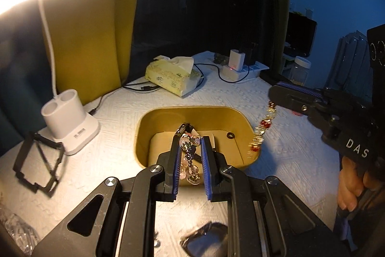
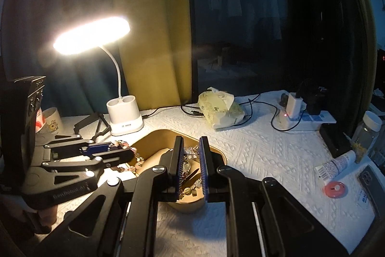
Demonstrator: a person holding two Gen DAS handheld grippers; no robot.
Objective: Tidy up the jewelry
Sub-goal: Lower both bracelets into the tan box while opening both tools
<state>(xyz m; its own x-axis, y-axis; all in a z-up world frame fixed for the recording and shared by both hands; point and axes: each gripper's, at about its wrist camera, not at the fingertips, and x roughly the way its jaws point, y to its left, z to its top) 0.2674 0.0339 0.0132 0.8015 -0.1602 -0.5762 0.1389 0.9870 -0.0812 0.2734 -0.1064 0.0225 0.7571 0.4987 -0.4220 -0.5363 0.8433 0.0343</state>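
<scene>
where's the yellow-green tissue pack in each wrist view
Left wrist: the yellow-green tissue pack lies upper centre, behind the gold oval tray.
Right wrist: it lies centre, right of the tray.
Shared landmark: the white desk lamp base, left of the pack in both.

A lit lamp (image 2: 124, 116) stands by the yellow curtain (image 2: 154, 23). Tissue pack (image 1: 172, 75) and power strip (image 2: 305, 119) sit further back; a tube (image 2: 335, 164) lies right.
</scene>
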